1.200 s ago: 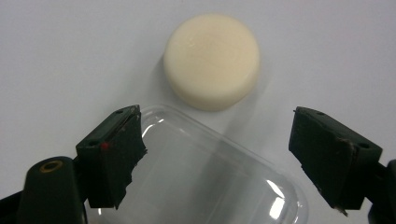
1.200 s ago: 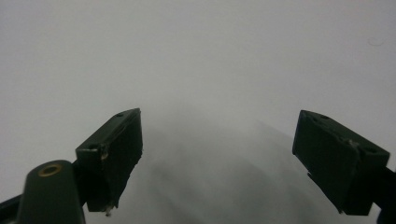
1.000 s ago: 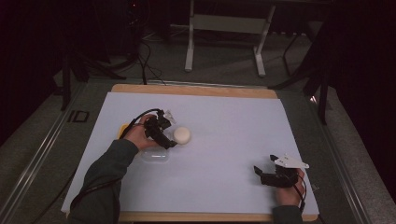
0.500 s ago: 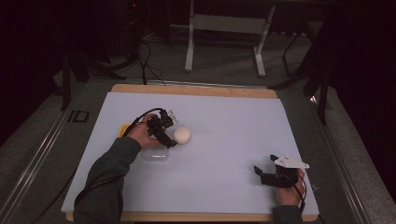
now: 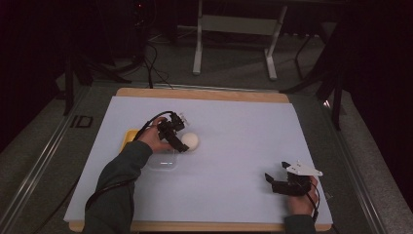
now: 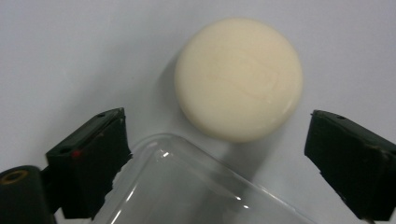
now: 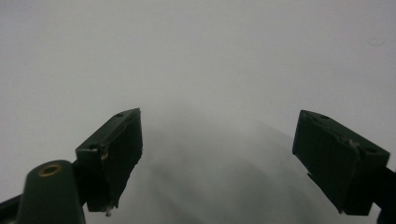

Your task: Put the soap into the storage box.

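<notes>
A cream round lump (image 5: 190,141) (image 6: 238,77) lies on the white sheet (image 5: 234,126), left of the middle. Beside it, nearer the person, sits a clear plastic container (image 5: 163,161) (image 6: 187,186). My left gripper (image 5: 179,142) (image 6: 219,158) hovers low over both. Its jaws have just been opening and stand wide apart, their pads pressing on nothing. The container's rim lies between them, and the lump sits just past the tips. My right gripper (image 5: 273,174) (image 7: 217,158) rests open over bare sheet at the near right.
A yellow thing (image 5: 129,136) lies on the sheet behind the left hand, partly hidden. The sheet covers a wooden board (image 5: 204,94) whose edge shows at the far side. Dark floor, cables and a metal stand (image 5: 234,29) lie beyond the table.
The left hand has edged slightly to the right, toward the cream lump, which has stayed put. The right hand and its gripper have not moved.
</notes>
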Demonstrator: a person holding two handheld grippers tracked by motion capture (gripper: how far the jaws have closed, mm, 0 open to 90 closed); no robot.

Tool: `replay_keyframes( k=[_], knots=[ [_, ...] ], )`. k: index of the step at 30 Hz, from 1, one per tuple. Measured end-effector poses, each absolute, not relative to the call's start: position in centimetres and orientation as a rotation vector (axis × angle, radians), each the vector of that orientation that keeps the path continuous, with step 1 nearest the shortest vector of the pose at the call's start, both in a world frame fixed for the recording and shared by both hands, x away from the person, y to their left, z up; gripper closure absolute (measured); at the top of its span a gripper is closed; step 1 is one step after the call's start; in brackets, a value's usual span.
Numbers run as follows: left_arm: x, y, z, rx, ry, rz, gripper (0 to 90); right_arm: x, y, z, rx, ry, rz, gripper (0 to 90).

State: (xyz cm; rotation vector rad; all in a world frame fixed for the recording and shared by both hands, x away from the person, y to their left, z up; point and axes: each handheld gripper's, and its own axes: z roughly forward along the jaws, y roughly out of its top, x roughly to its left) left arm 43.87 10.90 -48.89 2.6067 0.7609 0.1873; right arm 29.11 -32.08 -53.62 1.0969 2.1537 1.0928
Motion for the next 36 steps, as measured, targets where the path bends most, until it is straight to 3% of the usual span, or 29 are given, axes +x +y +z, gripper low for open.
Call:
replay_keyframes(
  k=[23,36],
  knots=[
    [45.3,8.7,-49.8,2.64,0.78,0.144,3.0,29.1,-32.1,-53.6,1.101,2.151,1.095,15.9],
    [45.8,7.5,-50.7,2.667,0.779,0.101,11.4,29.1,-32.2,-53.6,1.103,2.15,1.101,15.9]
  ],
)
